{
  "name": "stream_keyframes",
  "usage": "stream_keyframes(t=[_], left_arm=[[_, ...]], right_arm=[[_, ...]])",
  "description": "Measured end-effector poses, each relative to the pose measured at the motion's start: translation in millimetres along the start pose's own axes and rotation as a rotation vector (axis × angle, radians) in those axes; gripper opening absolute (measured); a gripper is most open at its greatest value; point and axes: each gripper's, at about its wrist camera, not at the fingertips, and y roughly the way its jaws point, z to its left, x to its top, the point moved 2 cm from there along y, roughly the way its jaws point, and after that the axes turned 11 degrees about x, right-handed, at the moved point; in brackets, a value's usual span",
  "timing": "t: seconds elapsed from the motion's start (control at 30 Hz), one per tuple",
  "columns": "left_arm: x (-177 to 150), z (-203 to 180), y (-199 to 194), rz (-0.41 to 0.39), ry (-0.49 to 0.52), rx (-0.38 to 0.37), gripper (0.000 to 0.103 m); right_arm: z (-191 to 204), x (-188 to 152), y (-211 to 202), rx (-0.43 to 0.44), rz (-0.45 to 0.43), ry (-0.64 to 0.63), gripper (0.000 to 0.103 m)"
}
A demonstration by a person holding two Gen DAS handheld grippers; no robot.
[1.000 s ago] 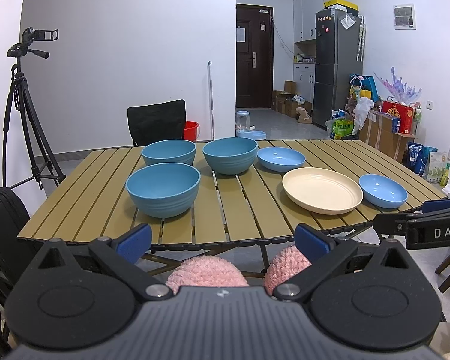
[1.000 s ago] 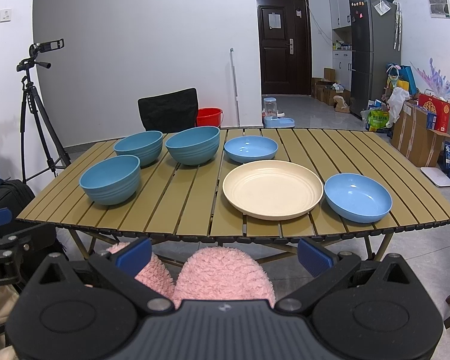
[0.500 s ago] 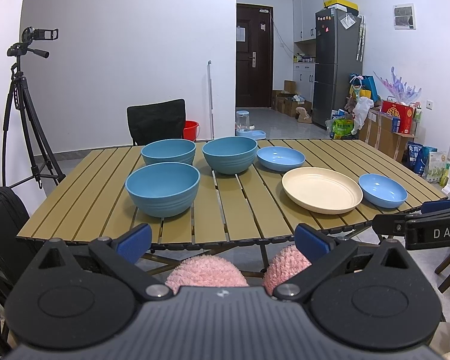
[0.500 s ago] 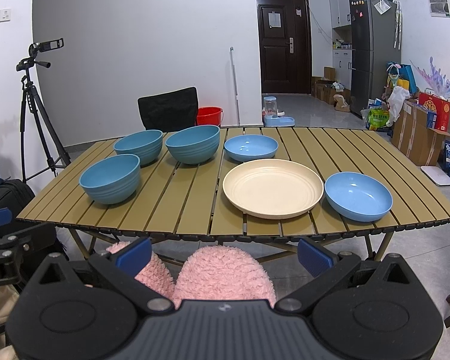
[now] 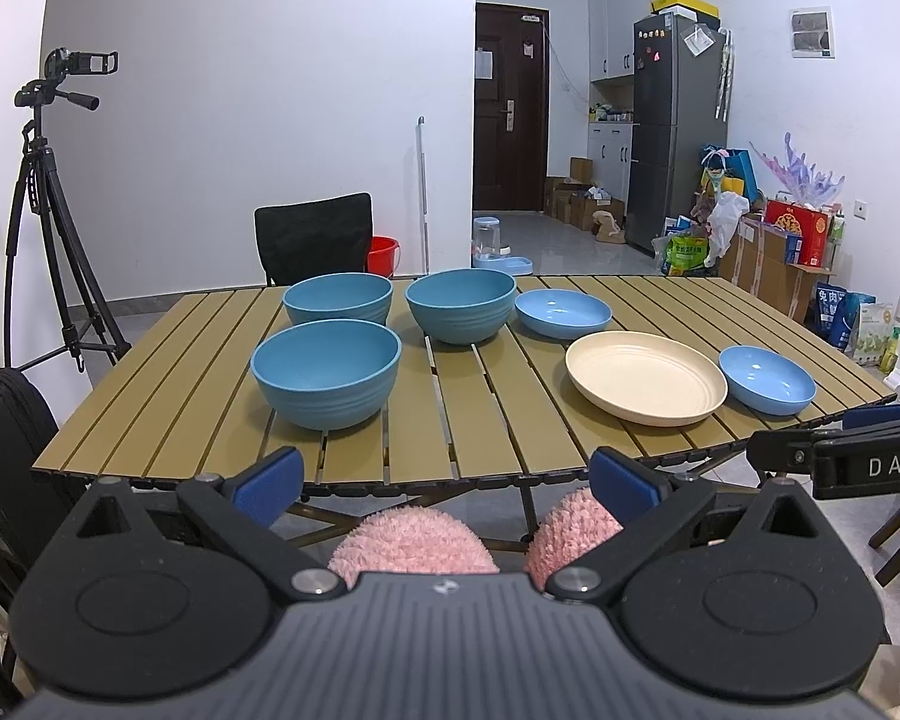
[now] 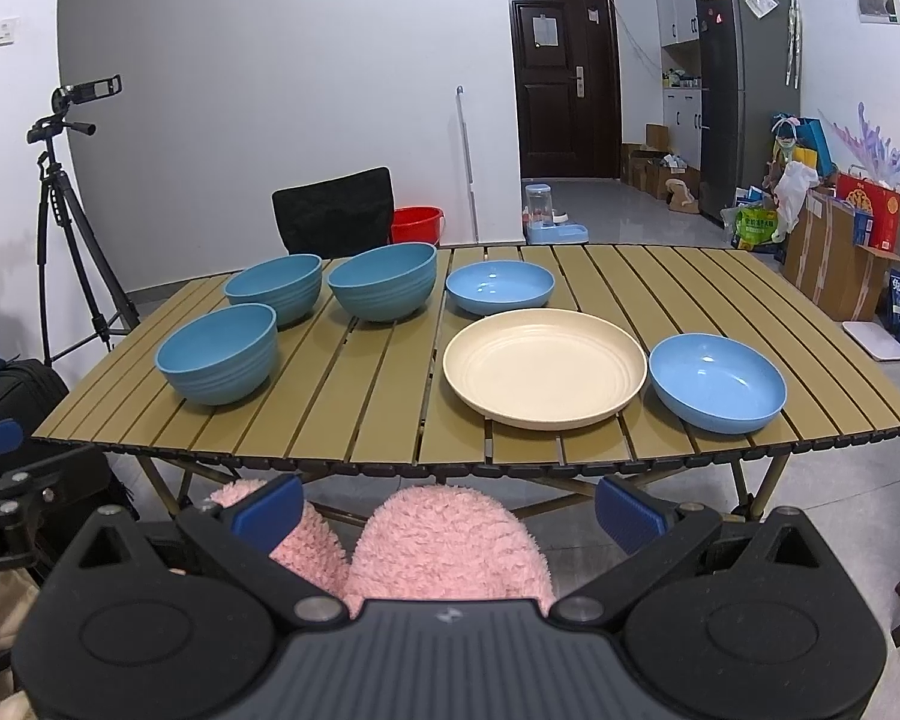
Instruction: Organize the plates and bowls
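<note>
On the slatted wooden table (image 5: 486,420) (image 6: 378,396) stand three deep blue bowls: near left (image 5: 326,373) (image 6: 217,353), far left (image 5: 338,299) (image 6: 273,288), middle (image 5: 461,305) (image 6: 383,289). A cream plate (image 5: 645,375) (image 6: 545,366) lies right of centre, with a shallow blue dish behind it (image 5: 563,313) (image 6: 500,287) and another to its right (image 5: 767,379) (image 6: 717,381). My left gripper (image 5: 447,483) and right gripper (image 6: 450,507) are open and empty, held before the table's near edge.
A black chair (image 5: 313,246) stands behind the table. A camera tripod (image 5: 42,228) and a black bag (image 5: 6,438) are at the left. Pink slippers (image 6: 444,540) show below. Boxes and a fridge (image 6: 744,96) line the right side.
</note>
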Motion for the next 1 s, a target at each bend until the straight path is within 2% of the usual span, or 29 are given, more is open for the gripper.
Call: stream_keyframes(t=[0.3, 0.6, 1.0], left_arm=[[2.3, -2.3, 7.6, 0.02, 0.006, 0.002, 0.103], [0.1, -1.6, 27.7, 0.078, 0.0, -0.005, 0.103], [4.1, -6.2, 56.9, 0.075, 0.007, -0.028, 0.103]], right_arm=[[-3.8, 2.5, 1.9, 0.027, 0.014, 0.022, 0.103], [-20.6, 1.1, 14.9, 0.031, 0.037, 0.074, 0.103], [-48.4, -3.4, 40.8, 0.009, 0.056, 0.135, 0.103]])
